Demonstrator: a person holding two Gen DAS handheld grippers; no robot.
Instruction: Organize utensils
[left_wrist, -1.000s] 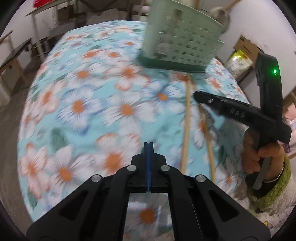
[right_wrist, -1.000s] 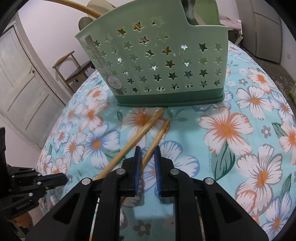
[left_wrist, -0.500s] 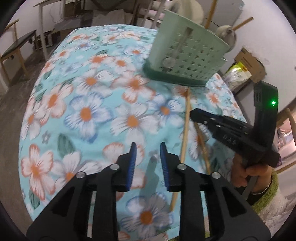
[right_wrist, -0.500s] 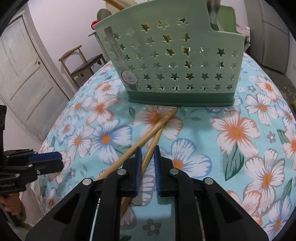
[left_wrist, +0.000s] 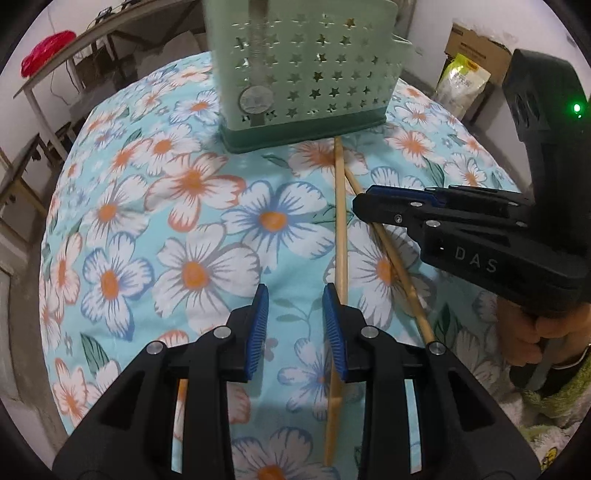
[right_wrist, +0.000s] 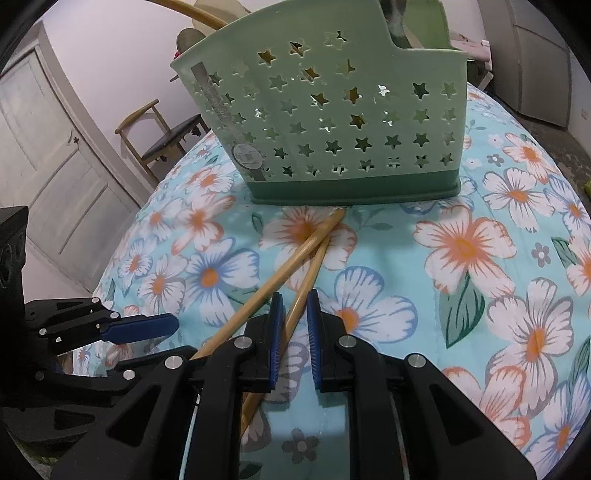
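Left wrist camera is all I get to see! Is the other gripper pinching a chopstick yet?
Observer: Not yet. In the right wrist view, the thinner chopstick runs between the open fingers of the right gripper.
Operator: Where's the other stick?
Observer: The thicker chopstick passes outside, to the left of those fingers.
Operator: My picture cuts off the basket's top. Anything up there?
Observer: A curved wooden handle shows above the rim of the green basket.

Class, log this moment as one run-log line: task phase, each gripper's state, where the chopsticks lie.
phase: approaching chopsticks | left gripper: open, beside one stick | right gripper: open, straddling a stick | chopsticks: on cloth, before green basket
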